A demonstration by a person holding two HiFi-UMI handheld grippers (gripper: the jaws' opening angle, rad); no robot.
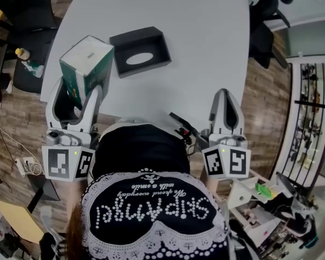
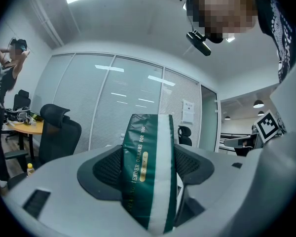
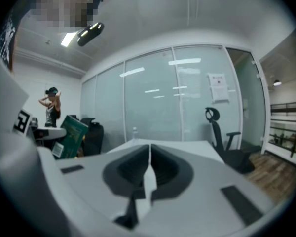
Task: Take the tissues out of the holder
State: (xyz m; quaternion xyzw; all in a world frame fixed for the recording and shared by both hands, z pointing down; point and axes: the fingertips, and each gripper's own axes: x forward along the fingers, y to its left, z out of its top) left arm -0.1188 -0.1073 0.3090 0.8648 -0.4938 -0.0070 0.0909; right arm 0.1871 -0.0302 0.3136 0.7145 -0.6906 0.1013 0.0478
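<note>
The left gripper (image 1: 75, 93) is clamped on the green tissue pack (image 1: 86, 61), near the black holder (image 1: 151, 37) on the white table (image 1: 206, 37). The right gripper (image 1: 226, 93) has its jaws together, empty.

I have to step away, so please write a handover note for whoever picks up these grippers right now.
Left gripper: shut on the tissue pack, held up at the left edge of the table.
Right gripper: jaws together, empty, at the near edge.
Holder: on the table, open side up, nothing seen in it.
Done: the tissues are out of the holder.
Left: probably just set the pack down on the table and release.
</note>
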